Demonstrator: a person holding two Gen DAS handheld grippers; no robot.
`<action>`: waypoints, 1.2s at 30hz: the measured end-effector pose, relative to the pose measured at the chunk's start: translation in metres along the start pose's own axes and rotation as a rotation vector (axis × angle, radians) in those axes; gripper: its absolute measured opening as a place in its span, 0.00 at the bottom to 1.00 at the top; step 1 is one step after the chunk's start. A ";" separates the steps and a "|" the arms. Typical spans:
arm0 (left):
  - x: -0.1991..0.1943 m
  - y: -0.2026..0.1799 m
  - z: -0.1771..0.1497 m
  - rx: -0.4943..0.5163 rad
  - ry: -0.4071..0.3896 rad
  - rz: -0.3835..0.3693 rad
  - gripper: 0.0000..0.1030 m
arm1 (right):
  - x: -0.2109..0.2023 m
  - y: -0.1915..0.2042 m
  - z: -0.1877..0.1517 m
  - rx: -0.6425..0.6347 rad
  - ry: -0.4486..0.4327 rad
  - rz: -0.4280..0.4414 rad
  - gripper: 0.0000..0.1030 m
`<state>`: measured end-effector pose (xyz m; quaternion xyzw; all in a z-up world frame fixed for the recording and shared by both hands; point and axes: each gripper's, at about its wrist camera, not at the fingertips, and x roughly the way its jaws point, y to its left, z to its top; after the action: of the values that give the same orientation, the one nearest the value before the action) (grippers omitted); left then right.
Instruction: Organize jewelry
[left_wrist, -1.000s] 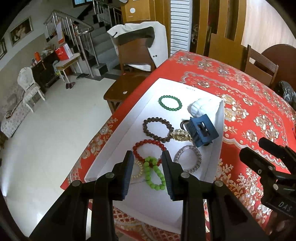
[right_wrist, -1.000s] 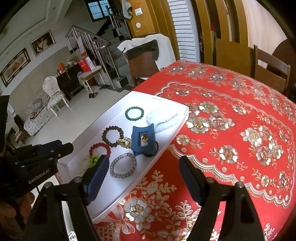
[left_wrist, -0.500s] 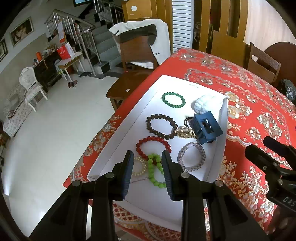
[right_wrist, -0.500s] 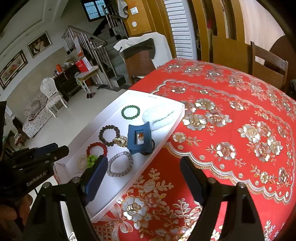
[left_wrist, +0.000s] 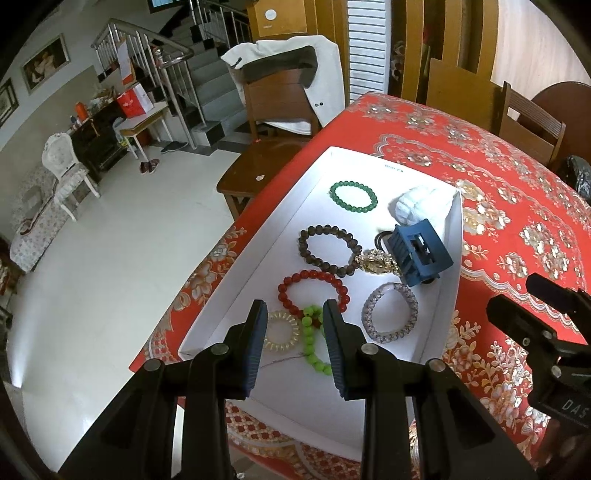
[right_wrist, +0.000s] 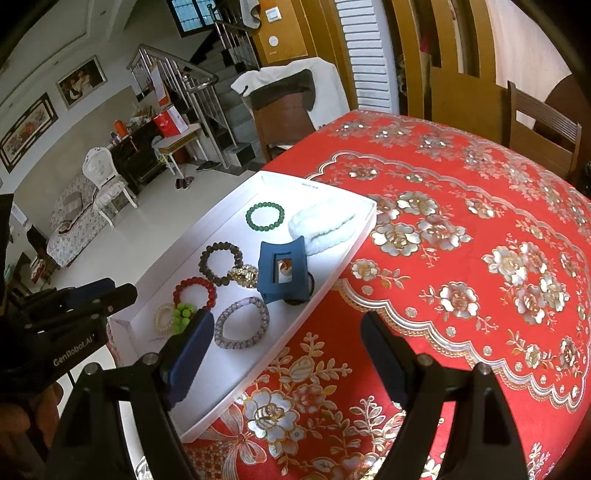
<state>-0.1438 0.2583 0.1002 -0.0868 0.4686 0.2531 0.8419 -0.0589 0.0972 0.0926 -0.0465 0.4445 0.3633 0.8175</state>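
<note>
Left wrist view: left gripper (left_wrist: 294, 314) at lower centre, jaws set narrow with a gap, holding nothing. Seen through that gap, a lime bead bracelet (left_wrist: 314, 341) lies in the white tray (left_wrist: 266, 254), long axis running down-frame roughly in line with the fingers, its top end overlapping the red bracelet (left_wrist: 314, 290). Clear coil band (left_wrist: 280, 330) sits just left of it, behind the left finger. Further right: brown bracelet (left_wrist: 328, 251), green bracelet (left_wrist: 354, 196) at upper centre, lilac woven bracelet (left_wrist: 390, 313), gold piece (left_wrist: 376, 261), blue box (left_wrist: 421, 253), white fluffy band (left_wrist: 421, 205). Right wrist view: right gripper (right_wrist: 286, 332) at lower centre, jaws wide, empty, straddling the tray's right rim over the red cloth (right_wrist: 461, 240). Left gripper is the nearer to the lime bracelet. Pieces mostly lie apart in rough rows; whether sorting is ending or under way, cannot tell.
</note>
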 end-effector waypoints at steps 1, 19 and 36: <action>0.000 0.000 0.000 0.002 -0.001 0.002 0.44 | 0.001 0.001 -0.001 -0.003 0.000 0.000 0.82; -0.003 -0.004 0.000 0.012 0.004 -0.005 0.44 | 0.003 0.006 -0.001 -0.030 0.004 0.011 0.82; 0.000 -0.004 0.000 0.001 0.011 -0.013 0.44 | 0.010 0.007 -0.002 -0.039 0.017 0.026 0.83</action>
<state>-0.1419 0.2550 0.1002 -0.0911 0.4726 0.2469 0.8411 -0.0610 0.1068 0.0859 -0.0598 0.4450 0.3820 0.8077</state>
